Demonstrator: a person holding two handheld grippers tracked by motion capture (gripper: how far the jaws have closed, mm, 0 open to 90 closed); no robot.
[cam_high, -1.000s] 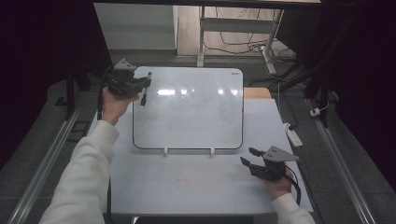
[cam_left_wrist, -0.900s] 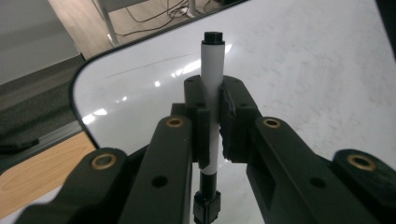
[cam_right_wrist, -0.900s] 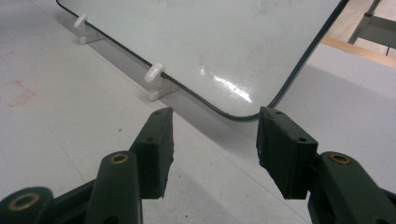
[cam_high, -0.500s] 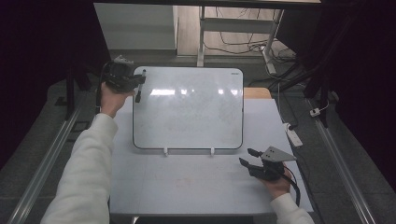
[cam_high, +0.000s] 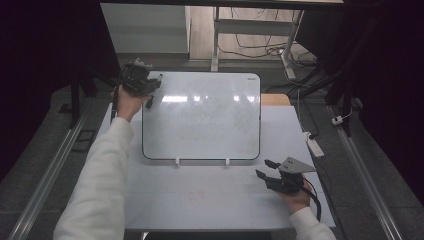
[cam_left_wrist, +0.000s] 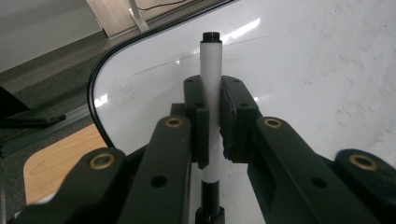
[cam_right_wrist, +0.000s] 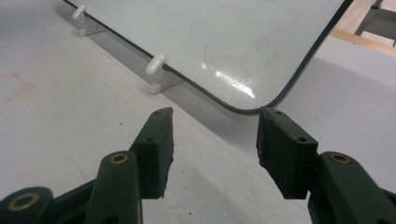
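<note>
Marker held at the whiteboard's corner
Left gripper (cam_high: 150, 92) clamps a white marker (cam_left_wrist: 211, 79) at the whiteboard's (cam_high: 210, 120) ten o'clock; right gripper (cam_high: 267, 172) gapes empty at five o'clock.

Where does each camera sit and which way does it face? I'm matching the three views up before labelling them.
High view: above the person's side, looking forward and down on the table; both sleeved forearms, left gripper and right gripper show.
Left gripper view: on the left gripper, looking along its fingers, shut on a marker, over the whiteboard.
Right gripper view: on the right gripper, fingers open, facing the whiteboard's near corner.
Shared: all show the whiteboard.
</note>
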